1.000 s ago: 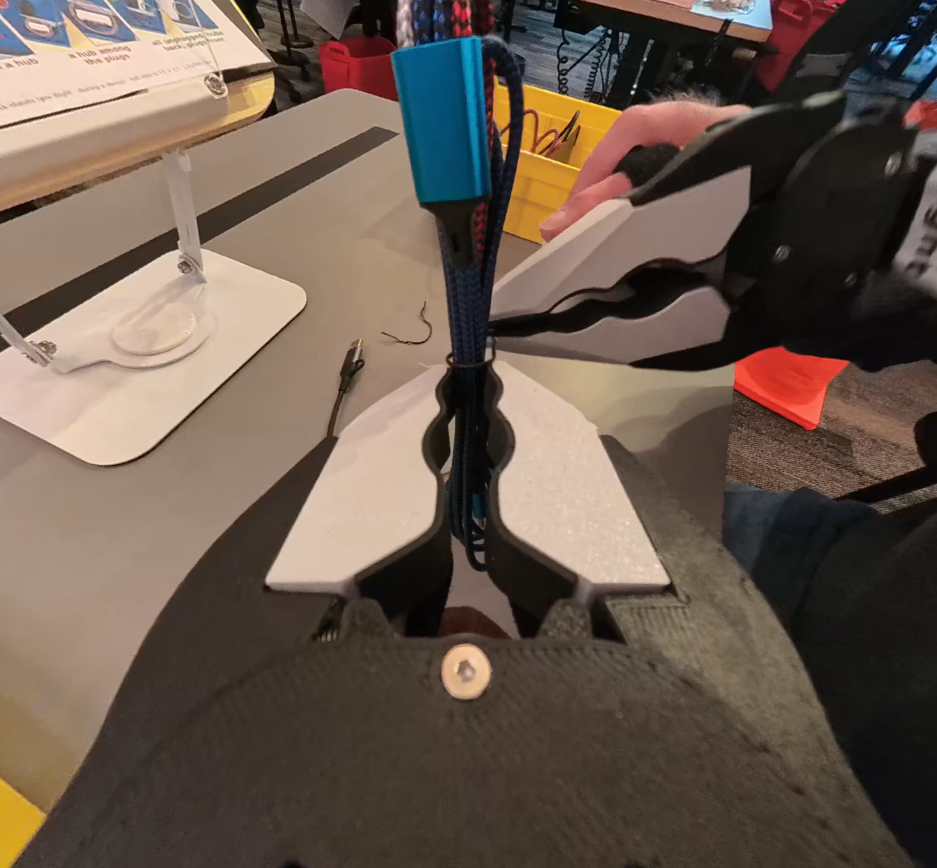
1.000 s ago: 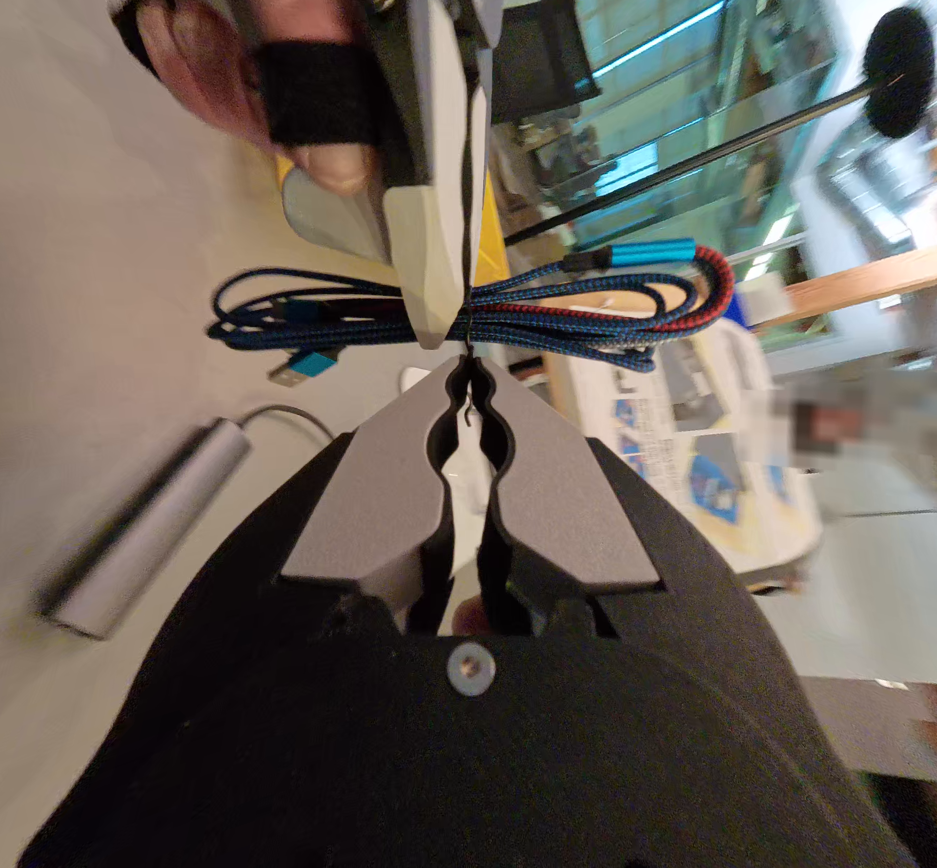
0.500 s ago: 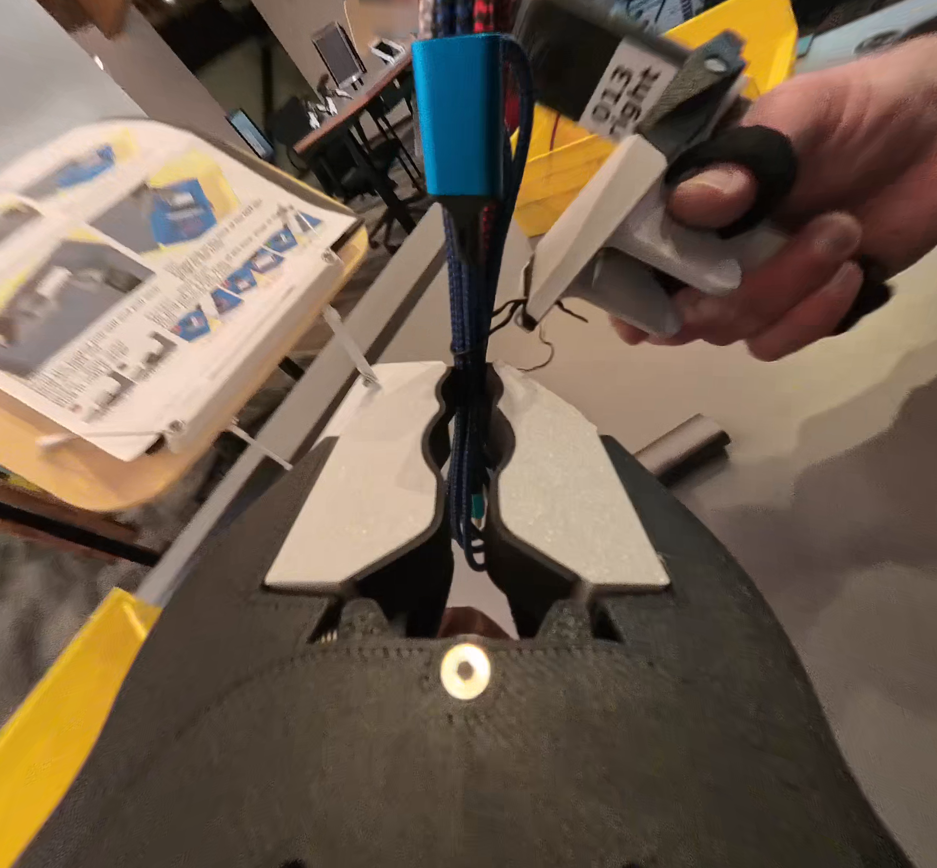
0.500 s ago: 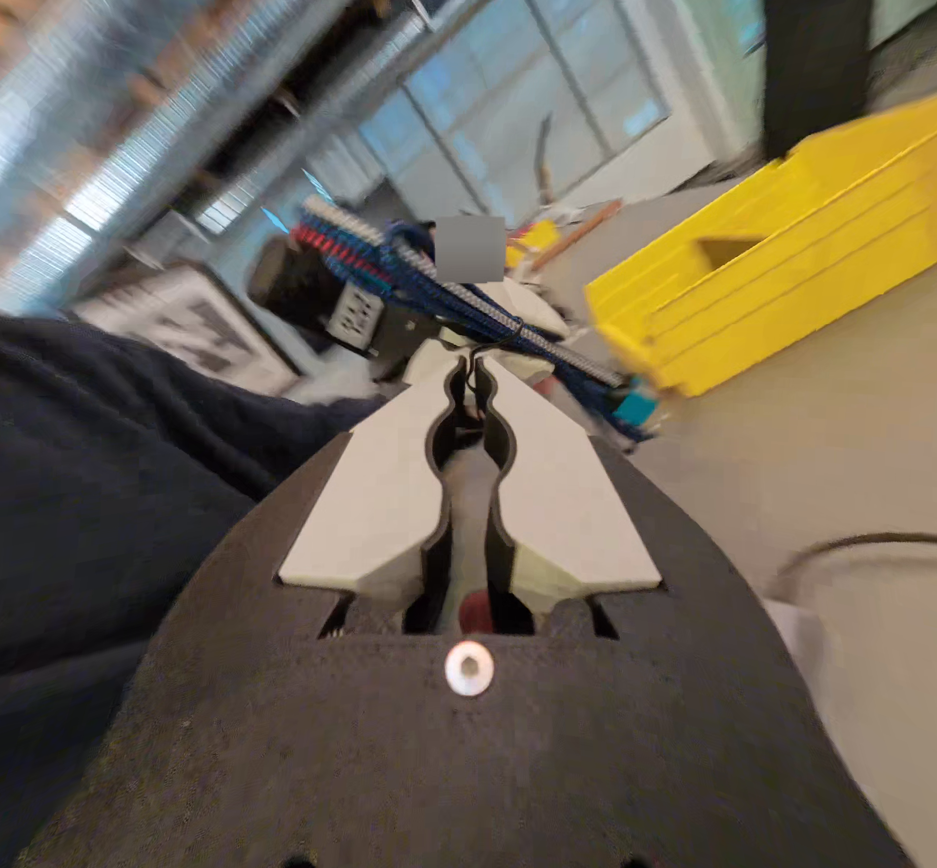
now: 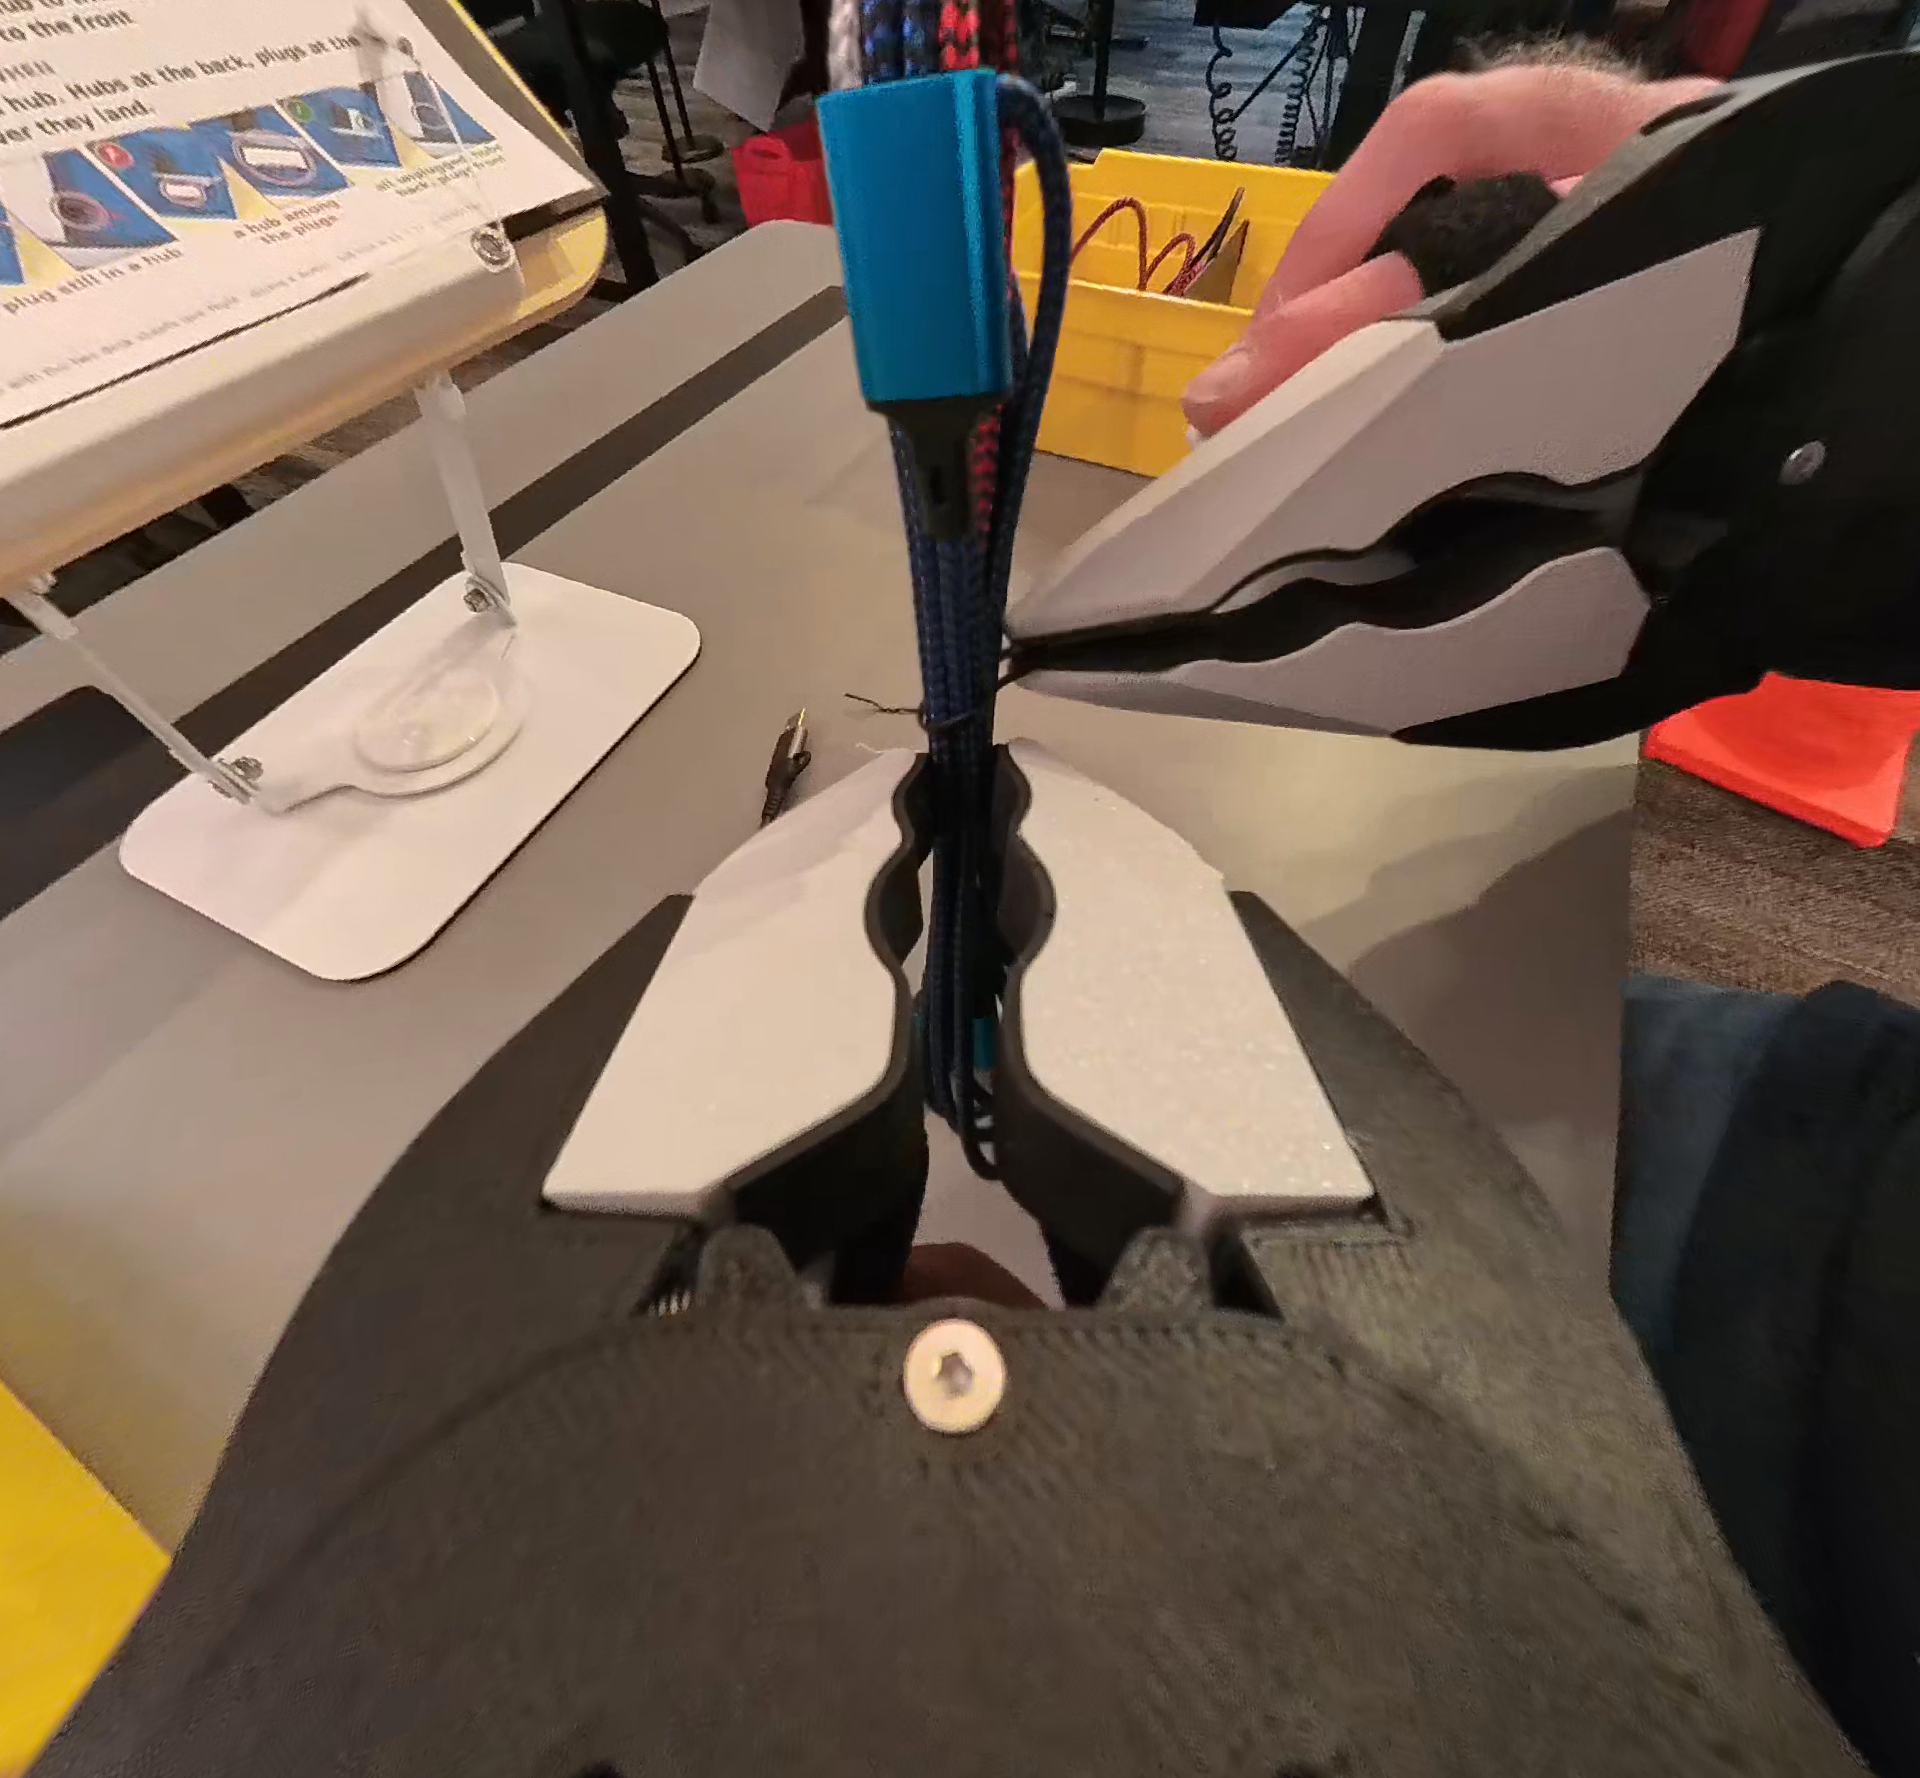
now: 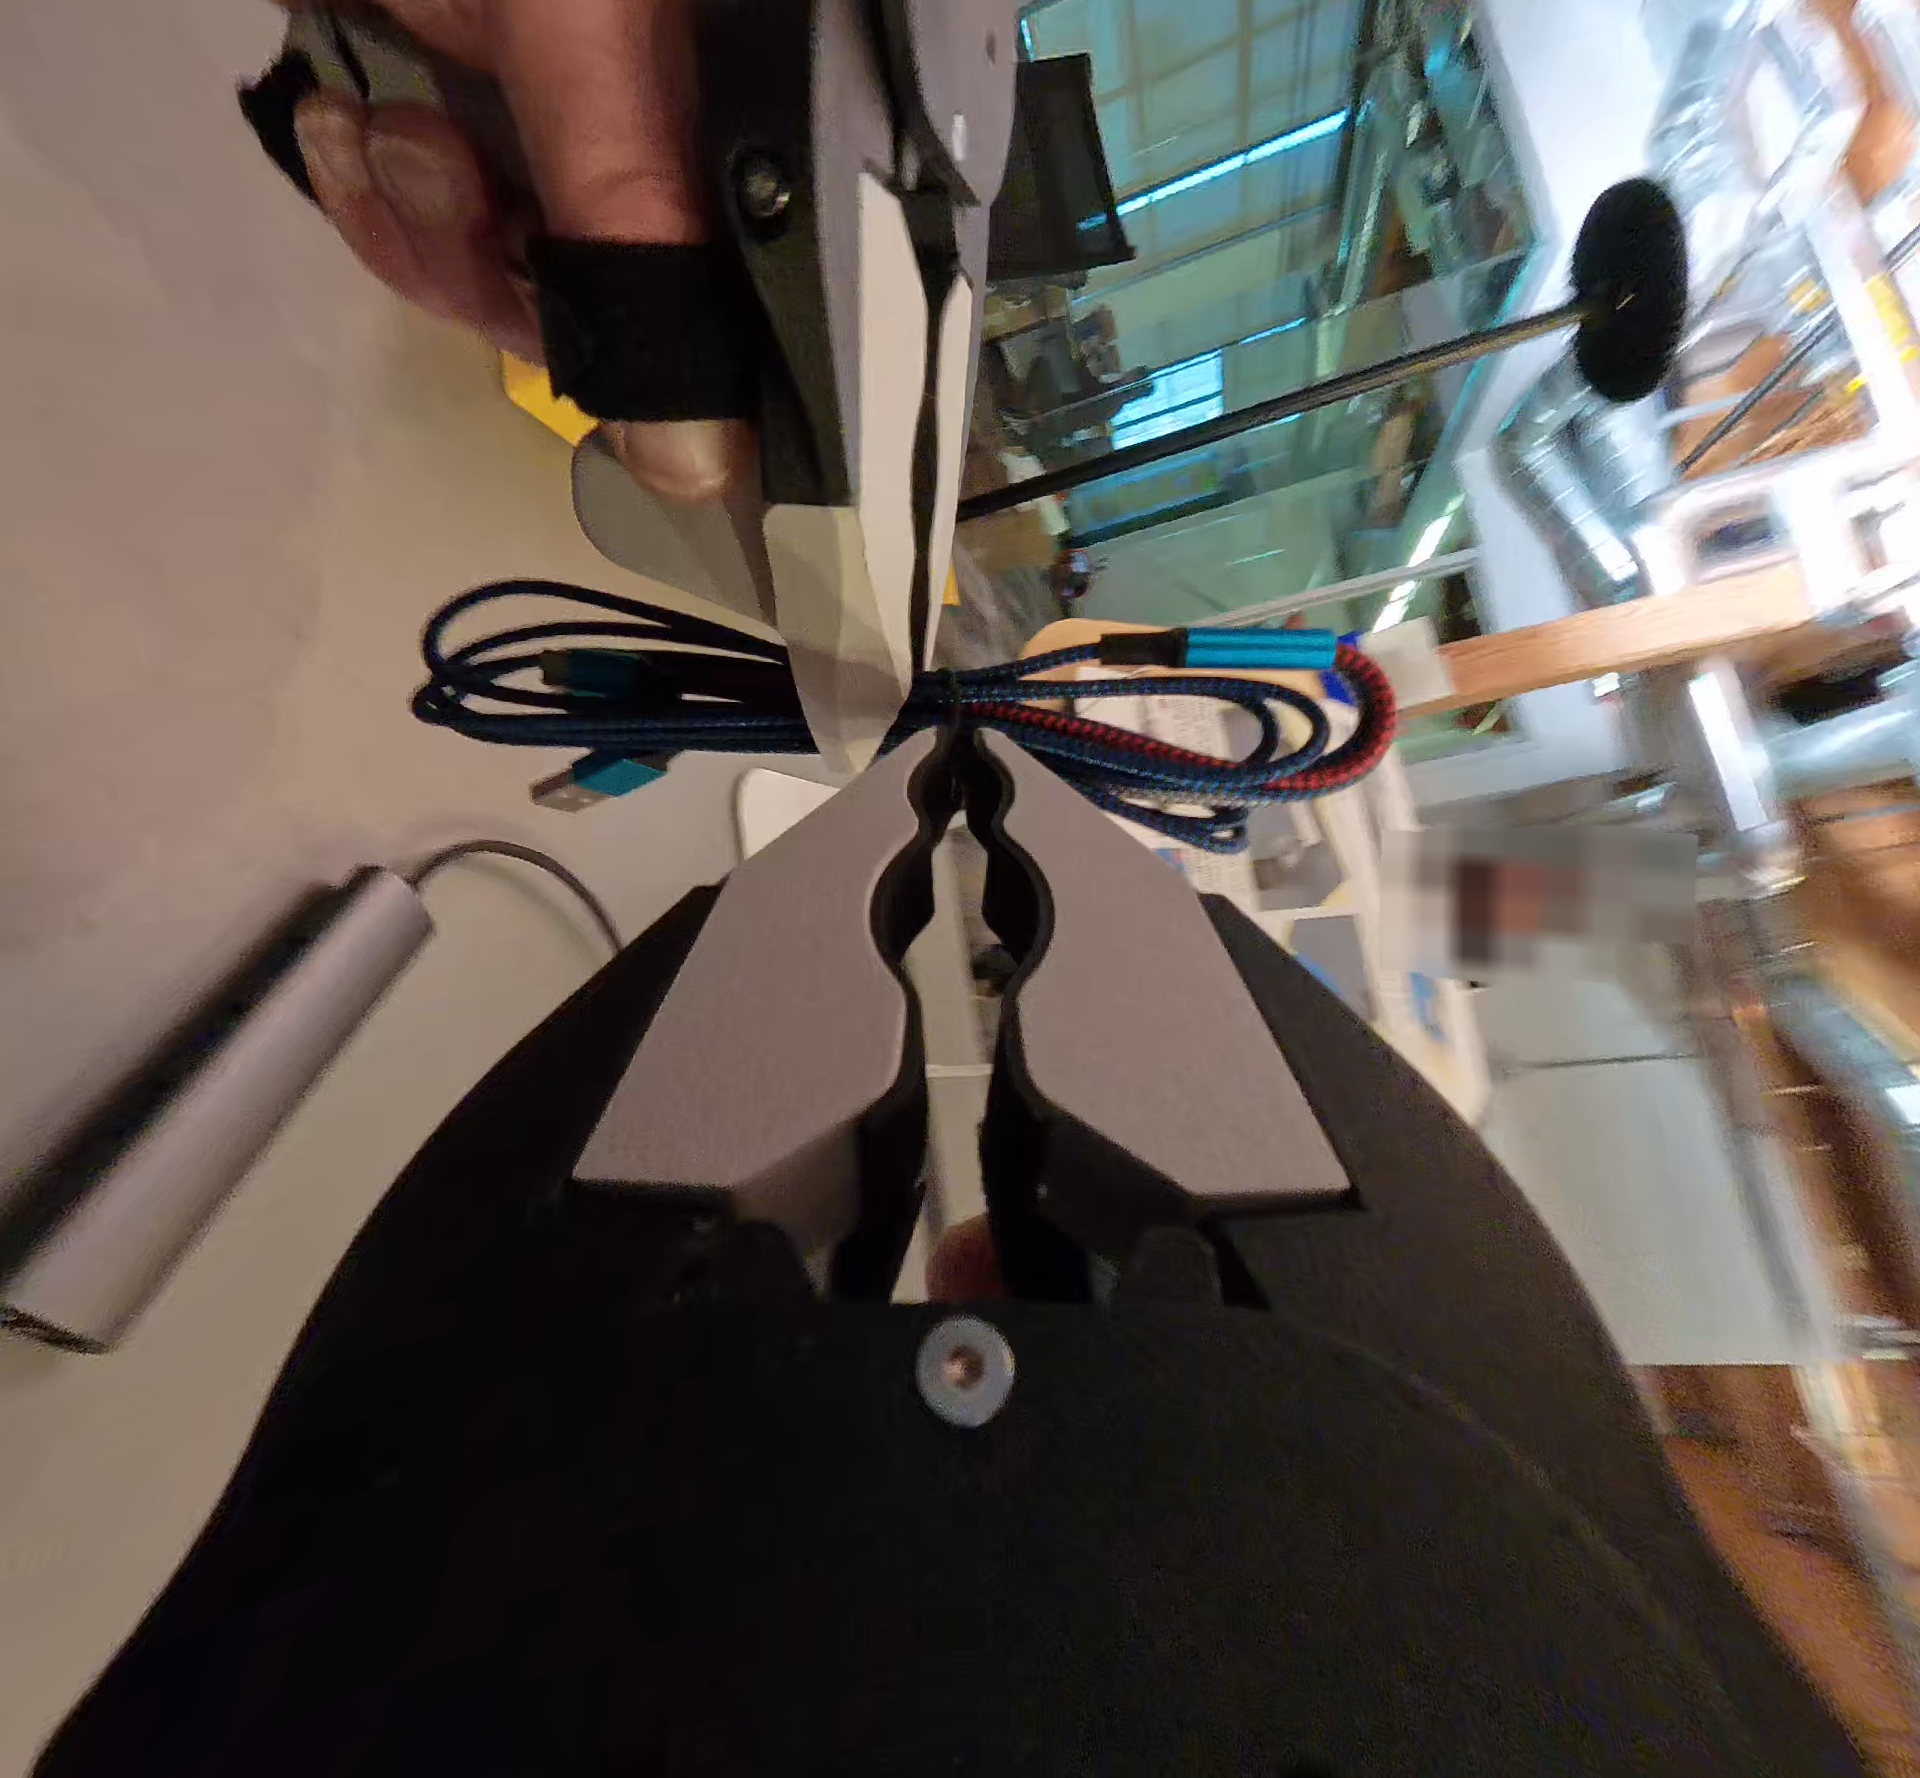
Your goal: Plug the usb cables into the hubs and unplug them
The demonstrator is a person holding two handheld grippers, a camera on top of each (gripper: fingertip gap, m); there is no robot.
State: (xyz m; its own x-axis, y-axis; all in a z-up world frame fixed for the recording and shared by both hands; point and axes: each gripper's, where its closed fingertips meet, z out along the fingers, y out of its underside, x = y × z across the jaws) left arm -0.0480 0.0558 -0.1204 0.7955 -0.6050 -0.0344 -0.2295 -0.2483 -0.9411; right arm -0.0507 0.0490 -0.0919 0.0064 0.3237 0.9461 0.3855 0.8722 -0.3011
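Note:
My left gripper is shut on a bundle of blue and red braided USB cables and holds it upright above the grey table. A blue metal connector sits at the bundle's top. A thin black twist tie binds the bundle just above my fingertips. My right gripper comes in from the right, shut on an end of that tie. In the right wrist view my right gripper meets the bundle at the tie, beside the left gripper's fingers. A silver hub lies on the table.
A document stand with a printed sheet and a white base is on the left. A yellow bin holds more cables behind the bundle. A loose black plug lies on the table. An orange object lies on the floor at the right. The tips of both grippers are at nearly the same place. From either gripper's tips it is about 15 cm to the silver hub.
Both grippers swung away together half a second ago and are back in nearly the same pose as a second ago. The left grasp on the bundle and the right grasp at the tie have held.

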